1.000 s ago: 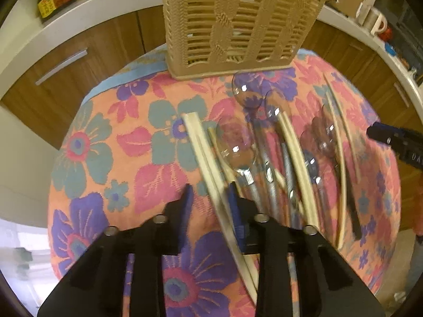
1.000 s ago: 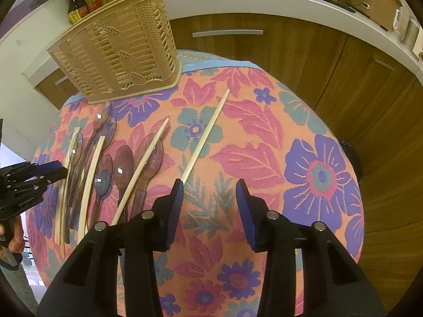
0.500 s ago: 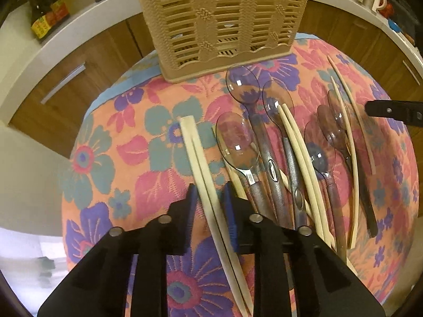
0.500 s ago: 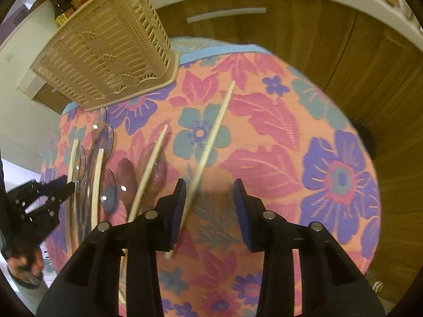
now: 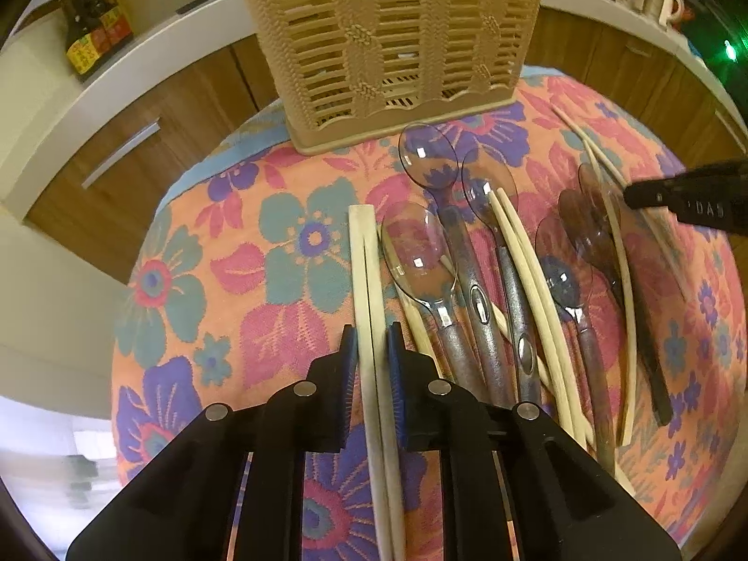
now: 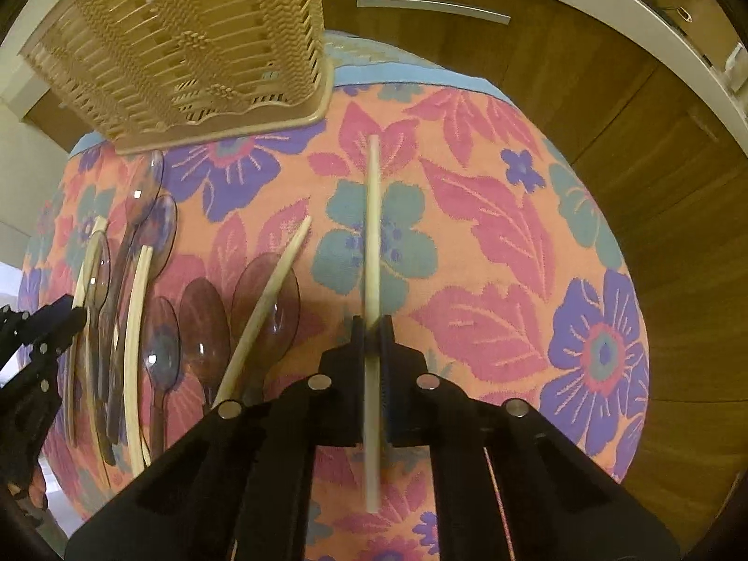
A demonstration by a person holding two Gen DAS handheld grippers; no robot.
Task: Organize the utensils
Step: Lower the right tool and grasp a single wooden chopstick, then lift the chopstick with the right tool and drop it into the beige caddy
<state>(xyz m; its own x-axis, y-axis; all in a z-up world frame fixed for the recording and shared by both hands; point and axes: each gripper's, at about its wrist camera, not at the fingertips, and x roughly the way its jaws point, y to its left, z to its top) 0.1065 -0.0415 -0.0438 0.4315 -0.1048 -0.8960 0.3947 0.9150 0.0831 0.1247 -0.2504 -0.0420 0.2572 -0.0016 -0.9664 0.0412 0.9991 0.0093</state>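
While both grippers tilt steeply down over the flowered cloth (image 6: 491, 215), each straddles pale chopsticks running lengthwise between its fingers. The left gripper (image 5: 371, 343) has its jaws closing around a pair of chopsticks (image 5: 362, 252) lying side by side; their blunt square ends point away toward the basket (image 5: 392, 32), and a thin gap shows at the right pad. The right gripper (image 6: 372, 329) is clamped on a single chopstick (image 6: 373, 215), whose long axis runs straight away from the camera, one end toward the cloth's far edge and the other back under the fingers. Between the two grippers lie clear plastic spoons (image 5: 420, 252) with grey handles and more loose chopsticks, all roughly parallel. The basket is tan plastic in a slatted, woven pattern, standing upright at the far edge of the cloth. The cloth is a nubby weave of orange, pink, teal and purple blooms.
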